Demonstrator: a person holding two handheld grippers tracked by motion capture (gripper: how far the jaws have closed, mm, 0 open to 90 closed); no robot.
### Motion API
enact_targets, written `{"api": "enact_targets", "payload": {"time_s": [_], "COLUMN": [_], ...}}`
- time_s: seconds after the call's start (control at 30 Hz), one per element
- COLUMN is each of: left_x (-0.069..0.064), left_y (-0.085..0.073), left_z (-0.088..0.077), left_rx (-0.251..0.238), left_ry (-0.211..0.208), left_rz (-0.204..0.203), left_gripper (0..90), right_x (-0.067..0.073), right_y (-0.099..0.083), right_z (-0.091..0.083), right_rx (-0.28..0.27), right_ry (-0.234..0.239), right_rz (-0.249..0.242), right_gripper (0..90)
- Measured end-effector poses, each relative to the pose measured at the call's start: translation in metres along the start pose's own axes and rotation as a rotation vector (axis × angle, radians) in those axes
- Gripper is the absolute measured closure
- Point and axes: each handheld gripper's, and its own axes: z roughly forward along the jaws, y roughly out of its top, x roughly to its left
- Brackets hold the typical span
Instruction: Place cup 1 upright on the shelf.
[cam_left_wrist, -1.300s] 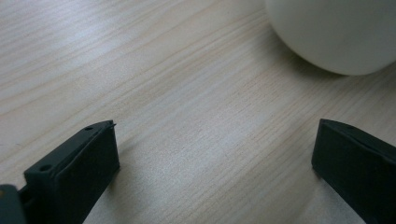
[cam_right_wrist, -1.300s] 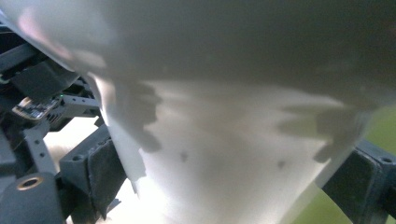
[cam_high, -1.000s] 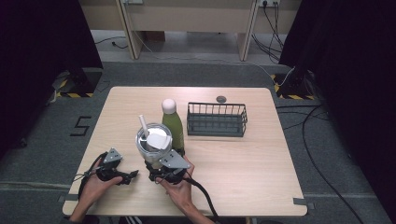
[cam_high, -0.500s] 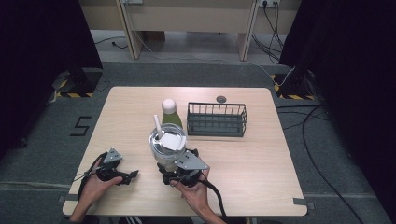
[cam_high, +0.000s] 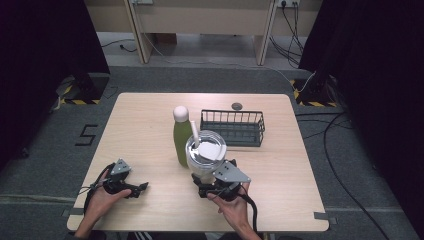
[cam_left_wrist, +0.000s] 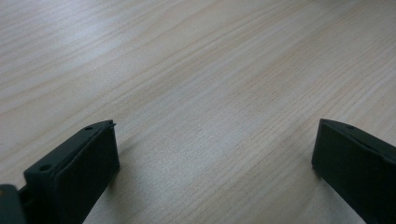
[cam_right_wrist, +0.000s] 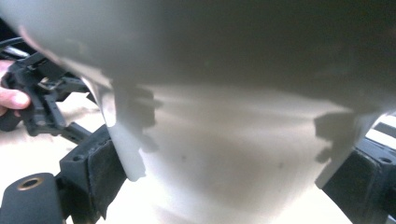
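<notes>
The cup (cam_high: 206, 152), a clear one with a white lid and a white straw (cam_high: 194, 137) standing up from it, is gripped by the right tongs (cam_high: 210, 181) and sits above the near middle of the counter (cam_high: 150, 125), just right of the bottle and in front of the basket; whether its base touches the wood cannot be told.

Going from the left: the left tongs (cam_high: 140, 187) lie low at the near left of the counter, in the person's left hand (cam_high: 102, 200), well apart from everything else. In the left gripper view the two black jaws stand wide apart over bare wood grain (cam_left_wrist: 210, 93), released, with nothing between them.

Next comes the bottle (cam_high: 181, 136), green with a pale round cap, upright near the middle of the counter, its right side just beside the cup.

In the right gripper view the pale wall of the cup (cam_right_wrist: 224, 140) fills the space between the two black jaws, which press on it from either side; the picture is blurred. Farther off at that view's left edge, the left tongs (cam_right_wrist: 70, 133) show with fingers (cam_right_wrist: 11, 99) on the handle. The right hand (cam_high: 232, 210) comes in from the near edge.

Right of the cup and farther back stands the basket (cam_high: 233, 141), dark wire, oblong. Behind it, near the far edge, lies a small dark disc (cam_high: 237, 105).
</notes>
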Motion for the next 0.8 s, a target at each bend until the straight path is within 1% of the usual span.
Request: {"api": "enact_targets", "payload": {"time_s": [0.07, 0.1, 0.13, 0.17, 0.2, 0.23, 0.3, 0.33, 0.43, 0.47, 0.5, 0.53, 0.63, 0.67, 0.7, 0.8], "left_x": [0.0, 0.0, 0.0, 0.0, 0.0, 0.0, 0.0, 0.0, 0.0, 0.0, 0.0, 0.0, 0.0, 0.0, 0.0, 0.0], "left_y": [0.0, 0.0, 0.0, 0.0, 0.0, 0.0, 0.0, 0.0, 0.0, 0.0, 0.0, 0.0, 0.0, 0.0, 0.0, 0.0], "left_z": [0.0, 0.0, 0.0, 0.0, 0.0, 0.0, 0.0, 0.0, 0.0, 0.0, 0.0, 0.0, 0.0, 0.0, 0.0, 0.0], "left_rx": [-0.001, -0.001, -0.001, -0.001, -0.001, -0.002, -0.001, -0.001, -0.001, -0.001, -0.001, -0.001, -0.001, -0.001, -0.001, -0.001], "left_ry": [0.0, 0.0, 0.0, -0.001, -0.001, -0.001, -0.001, -0.001, -0.001, -0.001, -0.001, -0.001, -0.001, -0.001, -0.001, -0.001], "left_rz": [-0.002, -0.002, -0.002, -0.002, -0.002, -0.002, -0.002, -0.002, -0.002, -0.002, -0.002, -0.002, -0.003, -0.003, -0.003, -0.003], "left_gripper": [0.0, 0.0, 0.0, 0.0, 0.0, 0.0, 0.0, 0.0, 0.0, 0.0, 0.0, 0.0, 0.0, 0.0, 0.0, 0.0], "right_x": [-0.008, -0.008, -0.011, -0.02, -0.02, -0.028, -0.03, -0.038, -0.047, -0.047, -0.054, -0.057, -0.066, -0.066, -0.072, -0.077], "right_y": [0.0, 0.0, 0.0, 0.001, 0.001, 0.001, 0.002, 0.004, 0.007, 0.007, 0.01, 0.011, 0.015, 0.015, 0.018, 0.022], "right_z": [-0.003, -0.003, -0.005, -0.007, -0.007, -0.009, -0.01, -0.012, -0.016, -0.016, -0.018, -0.018, -0.021, -0.021, -0.022, -0.022], "right_rx": [0.008, 0.008, 0.012, 0.017, 0.017, 0.016, 0.015, 0.012, 0.011, 0.011, 0.005, 0.003, -0.005, -0.005, -0.011, -0.008], "right_ry": [-0.008, -0.008, -0.016, -0.036, -0.036, -0.05, -0.053, -0.066, -0.084, -0.084, -0.098, -0.101, -0.111, -0.111, -0.12, -0.128], "right_rz": [0.014, 0.014, 0.015, 0.014, 0.014, 0.023, 0.029, 0.036, 0.037, 0.037, 0.034, 0.031, 0.041, 0.041, 0.048, 0.047], "right_gripper": [10.7, 10.7, 10.7, 10.7, 10.7, 10.7, 10.7, 10.7, 10.7, 10.7, 10.7, 10.7, 10.7, 10.7, 10.7, 10.7]}}
